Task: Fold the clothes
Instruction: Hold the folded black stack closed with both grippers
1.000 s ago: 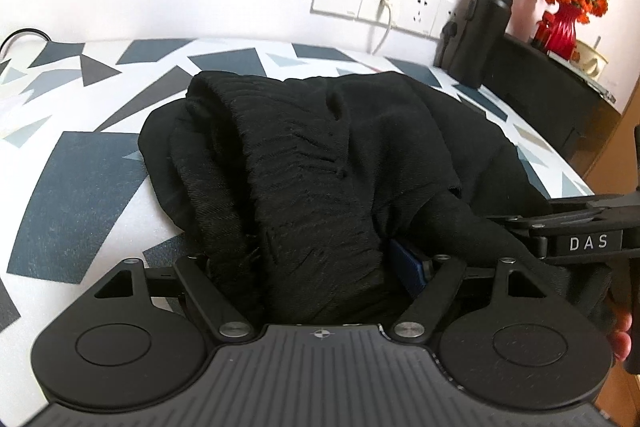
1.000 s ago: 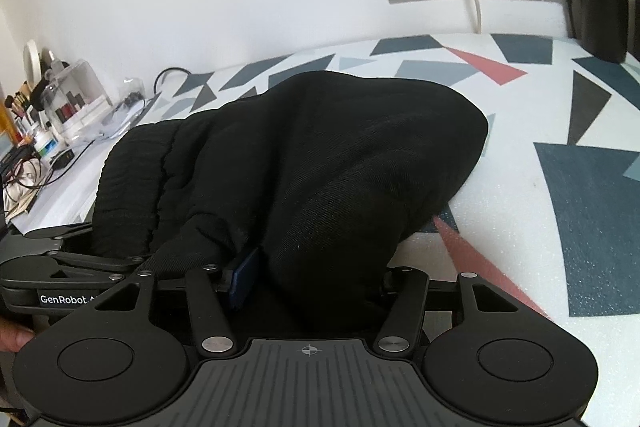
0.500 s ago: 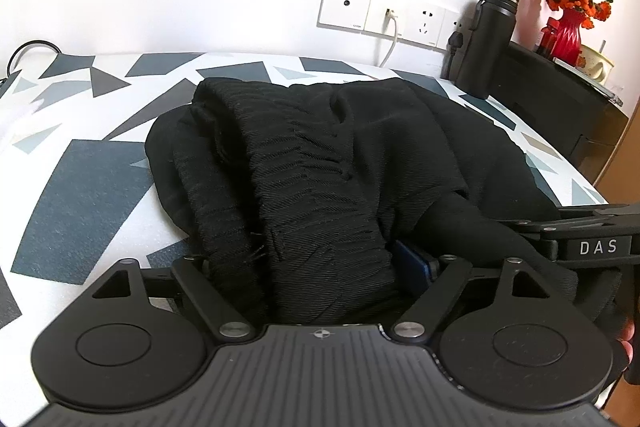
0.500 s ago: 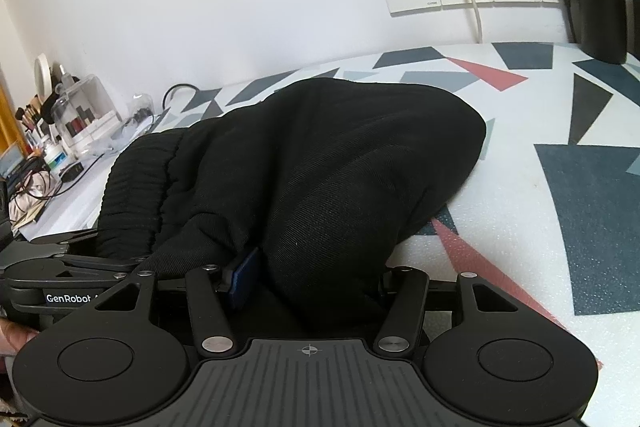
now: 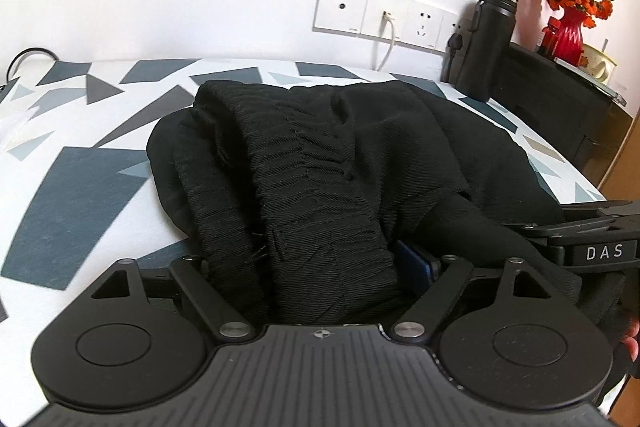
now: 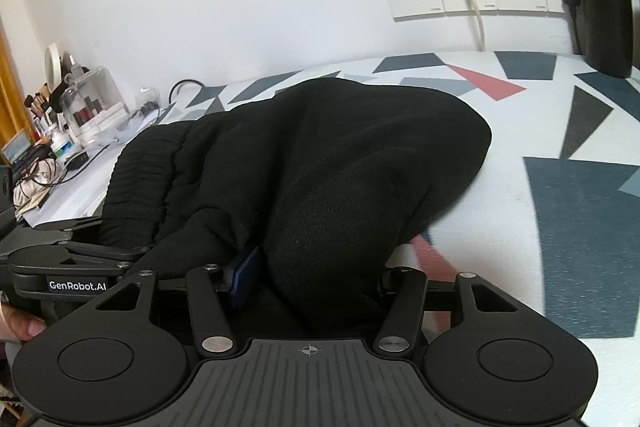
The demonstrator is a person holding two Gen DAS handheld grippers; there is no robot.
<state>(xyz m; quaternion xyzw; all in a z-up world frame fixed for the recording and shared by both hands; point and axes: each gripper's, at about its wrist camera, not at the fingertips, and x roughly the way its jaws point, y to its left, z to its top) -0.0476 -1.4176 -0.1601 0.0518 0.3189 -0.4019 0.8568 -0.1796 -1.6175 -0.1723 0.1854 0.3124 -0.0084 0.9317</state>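
A black garment [image 5: 320, 155] with a ribbed elastic waistband lies bunched on the patterned table [image 5: 80, 195]. My left gripper [image 5: 320, 267] is shut on the near end of the waistband. Cloth buries its fingers, leaving only a blue pad [image 5: 414, 263] showing. The right gripper [image 5: 592, 247] shows at the right edge, also in the cloth. In the right wrist view the same garment [image 6: 340, 167] humps up over the table. My right gripper [image 6: 316, 279] is shut on its near edge, one blue pad [image 6: 244, 275] peeking out. The left gripper [image 6: 76, 267] grips the waistband at the left.
A black flask [image 5: 490, 43] and wall sockets [image 5: 384, 15] with a white cable stand at the back. A dark cabinet carries a red vase of orange flowers [image 5: 564, 7] at the right. Cosmetics and cables [image 6: 68, 123] clutter the table's left end. A hand [image 6: 16, 323] holds the left gripper.
Both wrist views have tipped slightly, so the wall sockets and table sit lower in frame. The garment stays gripped on both sides, and its hump has barely shifted.
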